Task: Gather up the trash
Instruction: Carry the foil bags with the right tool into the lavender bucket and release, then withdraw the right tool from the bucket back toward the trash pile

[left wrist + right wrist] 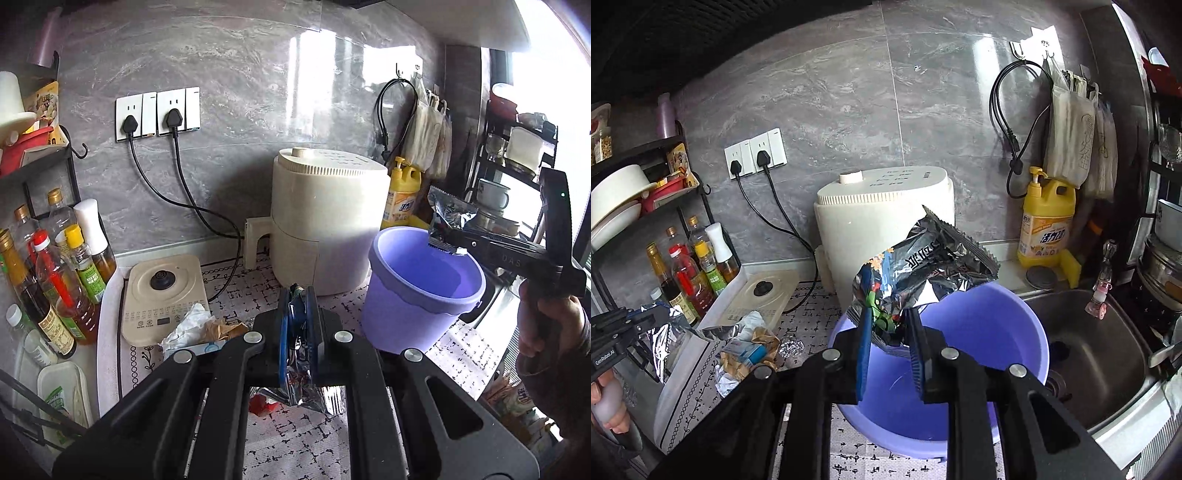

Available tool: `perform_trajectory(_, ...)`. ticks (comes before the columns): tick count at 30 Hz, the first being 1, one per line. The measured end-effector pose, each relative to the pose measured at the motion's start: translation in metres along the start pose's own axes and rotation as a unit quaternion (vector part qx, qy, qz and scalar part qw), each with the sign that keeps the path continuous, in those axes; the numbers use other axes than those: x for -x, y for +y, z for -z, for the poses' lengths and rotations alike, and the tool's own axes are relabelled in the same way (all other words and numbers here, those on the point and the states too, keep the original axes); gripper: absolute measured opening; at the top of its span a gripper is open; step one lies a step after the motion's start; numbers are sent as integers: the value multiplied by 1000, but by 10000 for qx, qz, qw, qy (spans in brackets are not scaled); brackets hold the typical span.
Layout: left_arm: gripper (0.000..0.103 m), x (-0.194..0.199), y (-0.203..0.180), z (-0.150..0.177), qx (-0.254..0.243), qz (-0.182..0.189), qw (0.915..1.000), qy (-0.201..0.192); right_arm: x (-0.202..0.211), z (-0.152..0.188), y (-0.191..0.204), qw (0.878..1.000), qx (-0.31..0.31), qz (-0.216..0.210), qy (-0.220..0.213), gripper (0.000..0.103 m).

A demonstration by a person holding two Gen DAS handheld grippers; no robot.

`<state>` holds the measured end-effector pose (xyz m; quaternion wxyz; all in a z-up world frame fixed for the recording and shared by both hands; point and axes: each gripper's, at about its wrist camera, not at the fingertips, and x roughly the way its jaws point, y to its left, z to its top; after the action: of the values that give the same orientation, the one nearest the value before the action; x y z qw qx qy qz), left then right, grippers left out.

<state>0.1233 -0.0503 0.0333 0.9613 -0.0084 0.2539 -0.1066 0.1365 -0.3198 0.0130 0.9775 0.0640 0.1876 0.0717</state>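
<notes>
Right tool [888, 328] grips snack bag [923, 269] over empty-looking purple bucket [1008, 321]; left tool [297, 314] grips foil wrapper [301, 384]; paper scraps [753, 347] left of it remain on counter [809, 314].

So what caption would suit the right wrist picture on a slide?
Right gripper holds a crumpled silver foil snack bag over the lilac plastic bucket.
</notes>
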Motion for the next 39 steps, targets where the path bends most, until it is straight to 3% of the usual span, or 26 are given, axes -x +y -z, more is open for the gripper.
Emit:
perform_trajectory(1,9,-2,-3,-2,-18,43,10000,-7,5,0,-6,9999,-114,42,-109,67)
perform_trajectory(2,9,-4,-6,-4,-46,90,9999,-19,9,1,-10,9996,-204,74,-195,73)
perform_trajectory(13,9,-43,-61,-37,-433,706,9966,-37,59,24,-57,9960,-709,422,-350,78)
perform_trajectory(27,9,-98,-148,-72,-823,1614,9834,-84,110,60,-103,9855,-1337,1010,-284,79)
perform_trajectory(28,11,-103,-153,-74,-816,1647,9829,-87,112,63,-105,9849,-1366,1033,-268,79)
perform_trajectory(29,27,-108,-156,-76,-793,1672,9827,-76,113,66,-107,9842,-1399,1058,-244,79)
perform_trajectory(30,45,-114,-159,-76,-762,1676,9829,-39,115,69,-109,9834,-1437,1082,-222,79)
perform_trajectory(31,73,-116,-159,-76,-692,1631,9841,-86,115,72,-111,9829,-1474,1090,-197,79)
perform_trajectory(32,80,-115,-157,-76,-592,1619,9849,-184,116,74,-112,9826,-1494,1094,-168,79)
perform_trajectory(39,93,-107,-142,-66,-546,1464,9877,-79,109,78,-108,9848,-1440,973,-61,79)
